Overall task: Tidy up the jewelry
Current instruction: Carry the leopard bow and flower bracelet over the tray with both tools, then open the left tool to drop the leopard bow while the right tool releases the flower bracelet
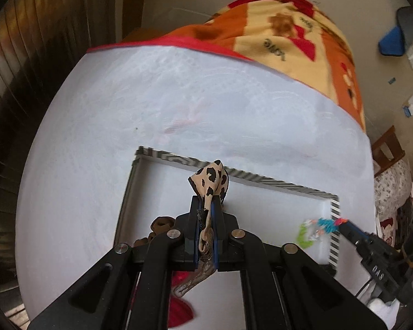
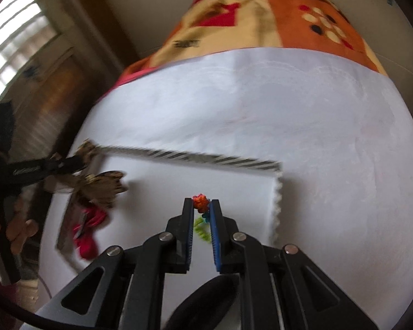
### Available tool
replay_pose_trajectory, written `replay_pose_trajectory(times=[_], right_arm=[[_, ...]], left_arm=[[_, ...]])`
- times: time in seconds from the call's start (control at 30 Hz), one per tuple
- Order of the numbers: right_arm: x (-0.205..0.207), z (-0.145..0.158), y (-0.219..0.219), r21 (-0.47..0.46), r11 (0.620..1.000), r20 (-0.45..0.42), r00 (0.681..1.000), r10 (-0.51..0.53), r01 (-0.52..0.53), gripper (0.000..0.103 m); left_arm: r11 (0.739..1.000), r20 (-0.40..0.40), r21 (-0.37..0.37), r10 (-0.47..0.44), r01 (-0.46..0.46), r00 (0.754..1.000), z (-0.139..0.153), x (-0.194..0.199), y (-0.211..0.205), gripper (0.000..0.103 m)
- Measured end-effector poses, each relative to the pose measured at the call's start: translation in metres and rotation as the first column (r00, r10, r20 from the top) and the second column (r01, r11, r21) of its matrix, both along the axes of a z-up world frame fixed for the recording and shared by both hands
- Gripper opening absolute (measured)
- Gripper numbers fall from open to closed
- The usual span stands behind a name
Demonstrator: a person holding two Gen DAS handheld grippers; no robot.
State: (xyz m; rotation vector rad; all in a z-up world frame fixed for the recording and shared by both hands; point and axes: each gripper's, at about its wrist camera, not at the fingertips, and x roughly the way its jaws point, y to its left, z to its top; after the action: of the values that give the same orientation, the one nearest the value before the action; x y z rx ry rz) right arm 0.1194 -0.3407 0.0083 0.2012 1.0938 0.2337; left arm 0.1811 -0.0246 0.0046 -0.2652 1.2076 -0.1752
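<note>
White cloth w/ box (image 1: pixel 234 177); both grippers clamped: leopard scrunchie (image 1: pixel 210 181), beaded bracelet (image 2: pixel 201 203).

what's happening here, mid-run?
A person is sorting accessories into a shallow white box with a striped rim, on a white-covered table. The left hand-held gripper is shut on a leopard-print fabric piece above the box. The right hand-held gripper is shut on a multicoloured beaded piece, also over the box. A red item lies at the box's left side.
</note>
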Motion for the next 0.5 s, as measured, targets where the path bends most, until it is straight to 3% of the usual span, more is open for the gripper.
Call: replay_pose_trajectory(times=[0.3, 0.37, 0.43, 0.5], right_arm=[[0.014, -0.026, -0.007, -0.064, 0.998, -0.024, 0.999, -0.021, 0.019, 0.012], [0.015, -0.028, -0.006, -0.086, 0.996, -0.021, 1.0, -0.019, 0.017, 0.012], [0.016, -0.029, -0.005, -0.09, 0.996, -0.015, 1.0, -0.013, 0.012, 0.016], [0.017, -0.03, -0.004, -0.08, 0.997, -0.012, 1.0, -0.003, 0.002, 0.027]], left_arm=[[0.999, 0.015, 0.046, 0.007, -0.008, 1.0, -0.012, 0.002, 0.002, 0.0], [0.999, 0.02, 0.05, 0.002, -0.003, 1.0, -0.012, 0.001, 0.0, 0.009], [0.998, 0.028, 0.065, 0.004, -0.006, 1.0, -0.012, 0.0, 0.0, 0.014], [0.997, 0.038, 0.076, 0.007, -0.01, 0.999, -0.01, -0.002, 0.0, 0.015]])
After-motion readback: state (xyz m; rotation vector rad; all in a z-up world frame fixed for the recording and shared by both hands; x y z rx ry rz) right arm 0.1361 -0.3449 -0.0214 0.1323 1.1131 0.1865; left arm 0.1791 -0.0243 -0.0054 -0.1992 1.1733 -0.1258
